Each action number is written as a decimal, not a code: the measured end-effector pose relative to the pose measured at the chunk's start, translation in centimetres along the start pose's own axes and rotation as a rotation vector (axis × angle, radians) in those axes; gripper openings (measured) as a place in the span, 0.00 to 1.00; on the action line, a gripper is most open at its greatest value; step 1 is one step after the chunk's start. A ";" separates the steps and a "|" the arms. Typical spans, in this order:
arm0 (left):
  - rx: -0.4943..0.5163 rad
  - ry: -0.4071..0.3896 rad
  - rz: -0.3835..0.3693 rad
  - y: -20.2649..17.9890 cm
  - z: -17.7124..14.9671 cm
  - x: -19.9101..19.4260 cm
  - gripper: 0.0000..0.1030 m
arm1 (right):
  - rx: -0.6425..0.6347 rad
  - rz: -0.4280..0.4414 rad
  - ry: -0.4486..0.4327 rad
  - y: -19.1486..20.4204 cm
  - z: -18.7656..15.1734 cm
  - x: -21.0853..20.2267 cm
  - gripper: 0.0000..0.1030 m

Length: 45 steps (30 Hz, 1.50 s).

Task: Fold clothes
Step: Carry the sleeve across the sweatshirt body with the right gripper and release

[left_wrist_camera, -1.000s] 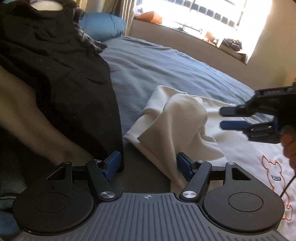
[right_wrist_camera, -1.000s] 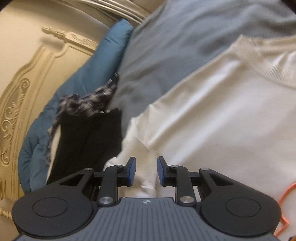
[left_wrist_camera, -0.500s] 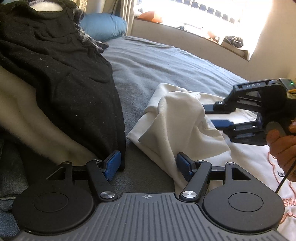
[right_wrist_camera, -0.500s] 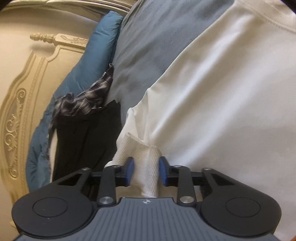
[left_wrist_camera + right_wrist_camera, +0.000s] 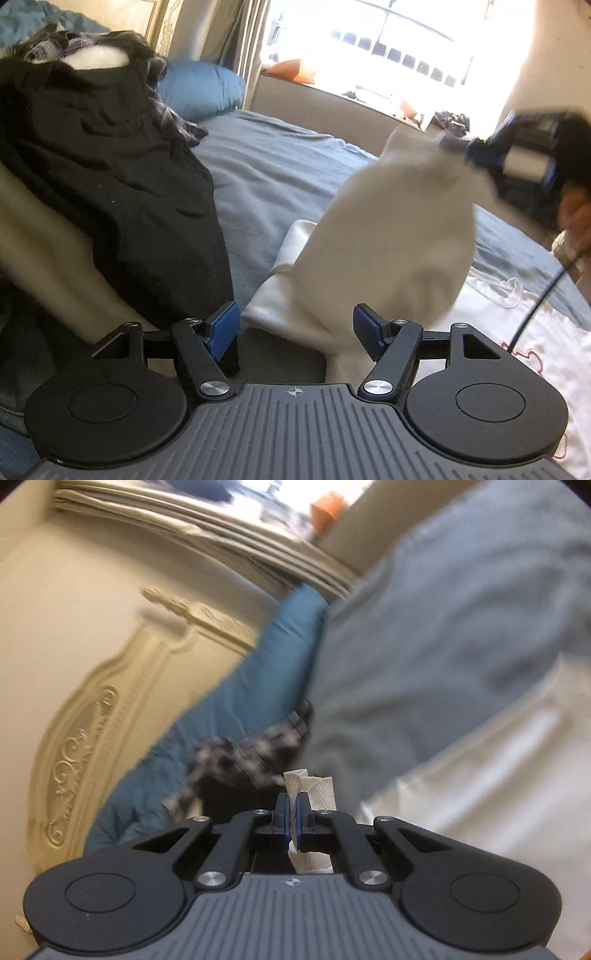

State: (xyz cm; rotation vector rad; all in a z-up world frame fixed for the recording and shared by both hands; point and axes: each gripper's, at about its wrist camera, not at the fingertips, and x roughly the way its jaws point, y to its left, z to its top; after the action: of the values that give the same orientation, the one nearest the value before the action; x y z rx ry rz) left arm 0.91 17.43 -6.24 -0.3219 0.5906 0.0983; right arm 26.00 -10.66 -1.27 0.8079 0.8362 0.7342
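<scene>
Right hand-held gripper (image 5: 293, 812) pinches the white garment's cuff (image 5: 308, 781); left hand-held gripper (image 5: 295, 332) gapes empty.

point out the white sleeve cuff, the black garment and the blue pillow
white sleeve cuff (image 5: 314, 781), right wrist view, ribbed edge poking above the shut pads
black garment (image 5: 110, 177), left wrist view, middle of the draped cloth
blue pillow (image 5: 203, 90), left wrist view, its front face
</scene>
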 end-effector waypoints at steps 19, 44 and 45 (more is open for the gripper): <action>0.191 0.103 -0.053 -5.3 -1.3 2.8 0.66 | 0.051 -0.456 -0.306 -6.7 2.3 -20.1 0.02; 0.252 0.184 -0.021 -7.3 -3.0 4.0 0.66 | 0.250 -0.576 -0.362 -18.8 -4.3 -28.6 0.02; 0.255 0.184 -0.023 -7.4 -3.1 4.0 0.66 | 0.290 -0.591 -0.340 -19.8 -5.1 -28.7 0.03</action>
State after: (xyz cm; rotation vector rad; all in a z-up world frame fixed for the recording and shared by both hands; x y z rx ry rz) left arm 3.95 9.44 -8.91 -0.0905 0.7733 -0.0300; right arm 12.82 -42.08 -10.15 0.8529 0.8219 -0.0512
